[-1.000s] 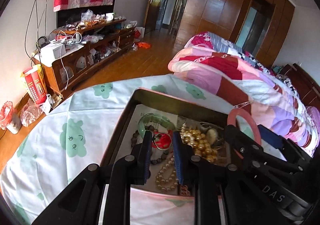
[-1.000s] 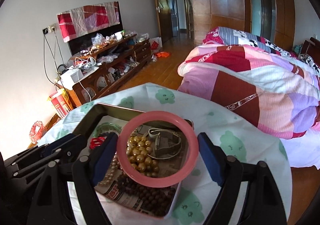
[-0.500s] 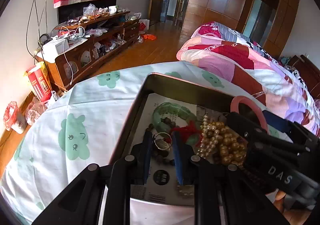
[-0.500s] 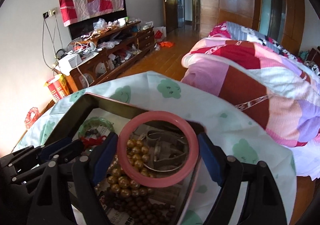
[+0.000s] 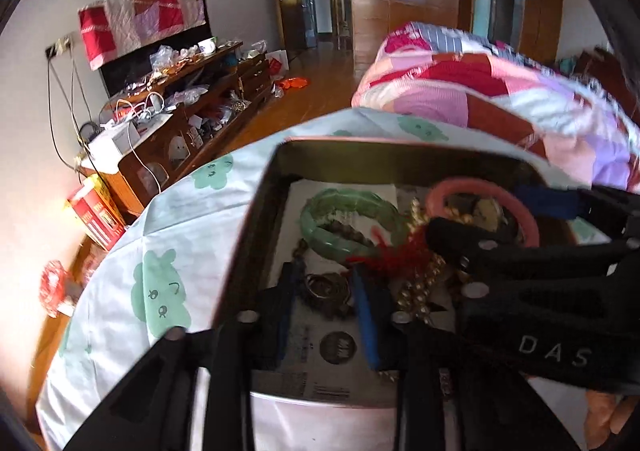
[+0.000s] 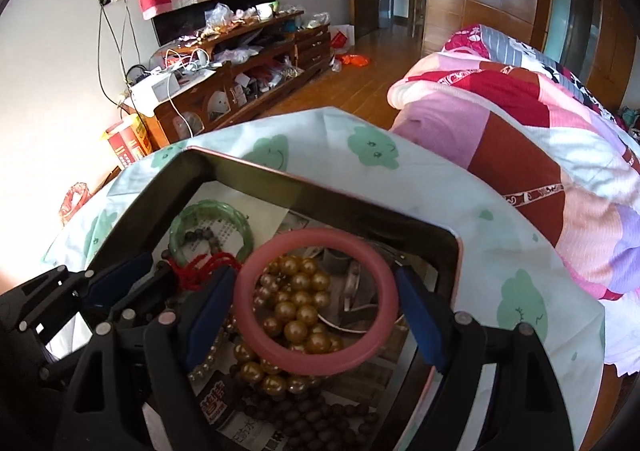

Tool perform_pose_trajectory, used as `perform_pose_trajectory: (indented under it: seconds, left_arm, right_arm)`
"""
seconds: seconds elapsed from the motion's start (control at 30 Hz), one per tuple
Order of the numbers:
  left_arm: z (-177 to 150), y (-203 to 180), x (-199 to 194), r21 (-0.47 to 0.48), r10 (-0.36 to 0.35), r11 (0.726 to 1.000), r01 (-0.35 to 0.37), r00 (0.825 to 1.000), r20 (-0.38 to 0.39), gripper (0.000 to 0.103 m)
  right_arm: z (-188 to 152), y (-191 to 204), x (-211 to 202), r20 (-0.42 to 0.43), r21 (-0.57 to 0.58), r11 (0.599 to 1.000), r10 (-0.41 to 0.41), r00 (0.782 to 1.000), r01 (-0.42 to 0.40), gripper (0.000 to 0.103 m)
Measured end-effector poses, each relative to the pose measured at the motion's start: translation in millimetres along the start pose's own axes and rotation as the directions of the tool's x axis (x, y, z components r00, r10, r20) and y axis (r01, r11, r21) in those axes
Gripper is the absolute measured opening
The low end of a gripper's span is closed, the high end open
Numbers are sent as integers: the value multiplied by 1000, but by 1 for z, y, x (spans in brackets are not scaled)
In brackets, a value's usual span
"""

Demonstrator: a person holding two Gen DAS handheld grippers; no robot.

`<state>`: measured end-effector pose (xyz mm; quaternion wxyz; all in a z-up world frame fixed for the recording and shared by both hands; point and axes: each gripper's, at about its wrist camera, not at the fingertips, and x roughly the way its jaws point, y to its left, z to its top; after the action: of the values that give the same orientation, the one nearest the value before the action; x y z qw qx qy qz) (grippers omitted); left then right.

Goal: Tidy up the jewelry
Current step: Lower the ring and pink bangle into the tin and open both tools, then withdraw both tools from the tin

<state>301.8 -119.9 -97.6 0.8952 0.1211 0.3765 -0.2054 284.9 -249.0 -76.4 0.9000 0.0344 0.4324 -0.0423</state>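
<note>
Pink plastic bangle (image 6: 316,301) sits clamped across the right gripper (image 6: 316,303) above the dark metal tin (image 6: 256,187), left gripper (image 5: 326,293) closing round a small ring (image 5: 326,287); I'd lower both gently

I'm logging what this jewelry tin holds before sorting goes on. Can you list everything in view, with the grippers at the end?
tin: one, dark inside with a pink rim, on the cloth
cloth: one, white with green cartoon prints, under the tin
pink bangle: one, between the right gripper's fingers over the tin
green bangle: one, far left part of the tin
gold beads: one cluster, middle of the tin
dark beads: one strand, brown, near edge of the tin
red cord: one, beside the green bangle
ring: one, metallic, between the left gripper's fingers
quilt: one, pink and red patchwork, right
left gripper: black with blue pads
right gripper: black with blue pads
</note>
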Motion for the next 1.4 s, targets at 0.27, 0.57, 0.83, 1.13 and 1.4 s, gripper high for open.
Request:
perform_pose_trajectory:
  seconds: [0.27, 0.57, 0.83, 1.13, 1.4]
  left_arm:
    - [2, -11, -9, -9, 7, 1000, -7, 1000, -29, 80]
    - [0, -3, -18, -79, -20, 997, 17, 999, -29, 80]
    - [-2, 0, -30, -111, -45, 993, 44, 999, -12, 82]
    - [-5, -6, -58, -73, 71, 995, -66, 994, 77, 82]
    - [-23, 2, -61, -119, 153, 983, -141, 983, 101, 83]
  right_arm:
    - [-12, -1, -24, 85, 43, 999, 12, 996, -16, 91]
    - [-28, -37, -50, 180, 245, 968, 13, 984, -58, 91]
    - [-43, -35, -43, 129, 255, 966, 6, 992, -38, 92]
    - [-51, -40, -64, 174, 289, 957, -32, 984, -20, 99]
    - [-65, -33, -71, 230, 269, 963, -94, 969, 30, 100]
